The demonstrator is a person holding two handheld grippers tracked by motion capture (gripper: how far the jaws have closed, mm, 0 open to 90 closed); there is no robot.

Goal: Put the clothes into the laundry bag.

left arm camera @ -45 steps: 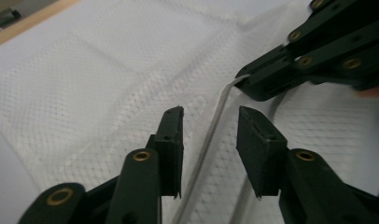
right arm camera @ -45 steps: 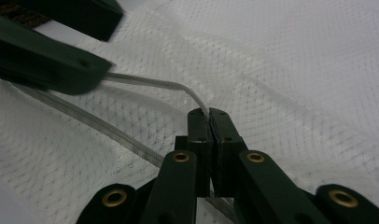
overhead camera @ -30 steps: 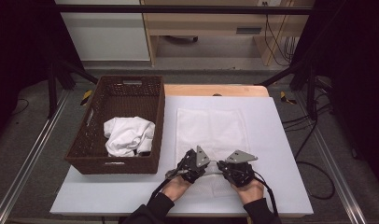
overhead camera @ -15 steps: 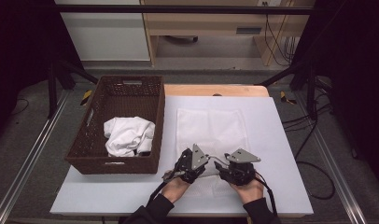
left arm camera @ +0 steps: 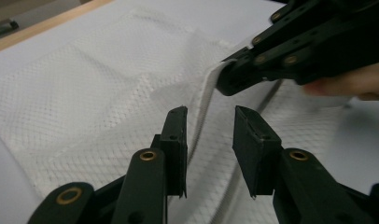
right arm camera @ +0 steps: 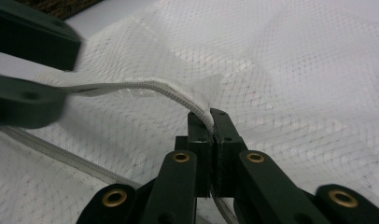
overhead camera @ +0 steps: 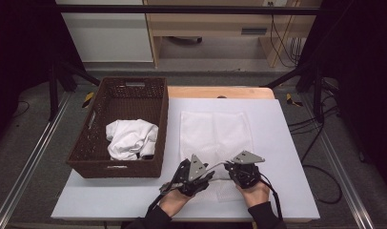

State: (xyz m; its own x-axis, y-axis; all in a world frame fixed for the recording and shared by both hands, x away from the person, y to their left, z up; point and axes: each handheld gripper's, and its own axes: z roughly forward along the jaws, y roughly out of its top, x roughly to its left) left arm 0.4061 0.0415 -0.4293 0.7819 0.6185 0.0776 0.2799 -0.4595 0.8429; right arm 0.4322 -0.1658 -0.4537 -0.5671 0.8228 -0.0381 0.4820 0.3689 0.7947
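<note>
From where I sit, the far left of the table (overhead camera: 110,202) carries a brown wicker basket (overhead camera: 86,152) with a crumpled white cloth (overhead camera: 129,138) lying inside it. Just right of the basket, a white mesh laundry bag (overhead camera: 215,131) lies flat on the white tabletop, its near edge at my two grippers. My left gripper (overhead camera: 194,176) sits over that near edge; in the left gripper view (left arm camera: 208,135) its jaws stand apart, with the bag's zipper edge (left arm camera: 201,107) running up between them and touching neither jaw that I can make out. Past them in that view, the other gripper (left arm camera: 234,77) has the raised zipper edge pinched at its tip. Further right, my right gripper (overhead camera: 241,169) is beside the left one at the bag's near edge; in the right gripper view (right arm camera: 211,114) its jaws are closed tight on the zipper edge (right arm camera: 155,86), which lifts off the mesh and arcs away toward the blurred left gripper (right arm camera: 29,70).
</note>
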